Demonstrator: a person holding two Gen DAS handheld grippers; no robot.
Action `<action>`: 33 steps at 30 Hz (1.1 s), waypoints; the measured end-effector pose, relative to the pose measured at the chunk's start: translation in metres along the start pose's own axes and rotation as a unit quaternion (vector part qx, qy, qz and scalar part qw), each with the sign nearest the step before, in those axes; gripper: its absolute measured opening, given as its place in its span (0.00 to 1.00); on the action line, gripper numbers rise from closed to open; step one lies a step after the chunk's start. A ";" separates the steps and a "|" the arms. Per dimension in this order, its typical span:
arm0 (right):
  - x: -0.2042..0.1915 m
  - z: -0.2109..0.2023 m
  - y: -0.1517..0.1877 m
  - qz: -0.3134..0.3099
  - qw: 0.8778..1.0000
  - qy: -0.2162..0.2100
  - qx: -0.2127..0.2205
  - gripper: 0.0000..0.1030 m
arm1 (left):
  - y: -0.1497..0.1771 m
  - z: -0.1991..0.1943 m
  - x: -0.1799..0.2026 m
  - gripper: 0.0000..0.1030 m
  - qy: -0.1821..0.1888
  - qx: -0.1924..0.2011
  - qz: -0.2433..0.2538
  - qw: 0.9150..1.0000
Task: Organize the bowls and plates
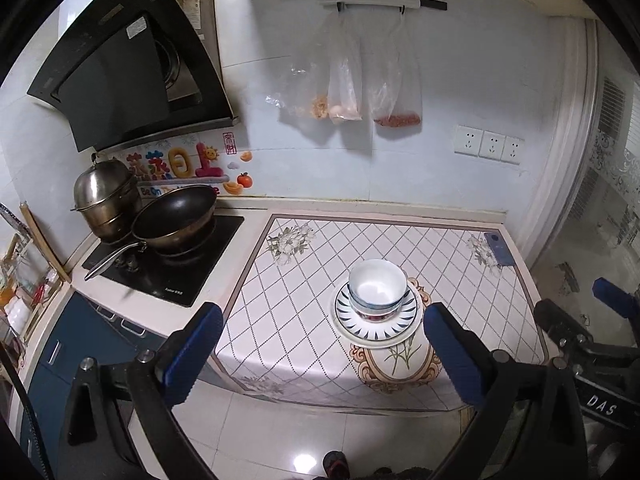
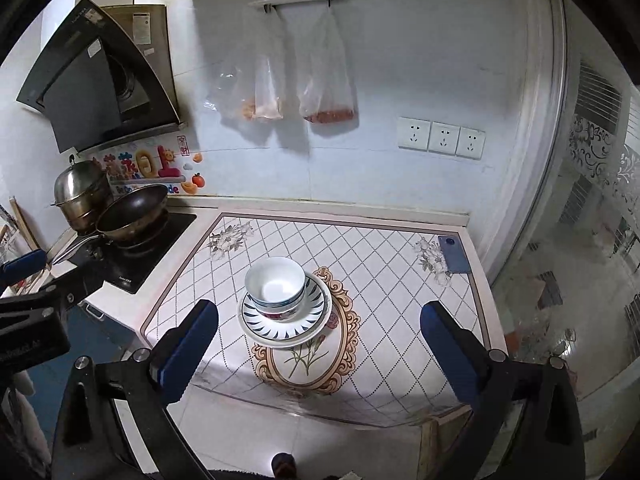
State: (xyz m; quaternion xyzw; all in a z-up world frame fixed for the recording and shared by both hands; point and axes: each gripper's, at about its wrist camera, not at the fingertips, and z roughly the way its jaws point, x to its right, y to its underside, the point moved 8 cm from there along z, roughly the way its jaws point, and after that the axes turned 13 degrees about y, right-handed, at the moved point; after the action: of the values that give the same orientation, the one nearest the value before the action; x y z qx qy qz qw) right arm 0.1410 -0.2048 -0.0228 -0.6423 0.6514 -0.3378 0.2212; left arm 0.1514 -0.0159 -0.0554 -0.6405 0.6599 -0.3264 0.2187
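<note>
A stack of white bowls with blue and red trim sits on stacked plates with a blue leaf rim, on the patterned tablecloth. The same bowls and plates show in the right wrist view. My left gripper is open and empty, held back above the table's front edge. My right gripper is open and empty, also held back from the stack. The right gripper's blue fingers show at the right edge of the left wrist view.
A hob with a black wok and a steel pot stands at the left. A blue phone lies at the table's far right corner. Plastic bags hang on the wall. Sockets are at the right.
</note>
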 end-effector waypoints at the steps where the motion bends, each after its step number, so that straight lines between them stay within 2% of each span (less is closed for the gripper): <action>1: 0.001 -0.001 0.001 0.001 1.000 0.000 0.000 1.00 | 0.002 0.000 0.000 1.00 0.001 -0.002 -0.002 1.000; 11: 0.010 -0.003 0.004 0.002 1.000 0.010 0.001 1.00 | 0.012 0.001 0.003 1.00 0.008 -0.012 -0.009 1.000; 33: 0.012 -0.001 0.002 0.006 1.000 0.022 0.003 1.00 | 0.008 0.003 0.004 1.00 0.024 -0.011 -0.010 1.000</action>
State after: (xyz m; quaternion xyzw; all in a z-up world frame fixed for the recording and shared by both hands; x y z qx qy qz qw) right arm 0.1384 -0.2165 -0.0220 -0.6304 0.6589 -0.3523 0.2106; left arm 0.1475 -0.0203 -0.0623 -0.6410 0.6622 -0.3366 0.1931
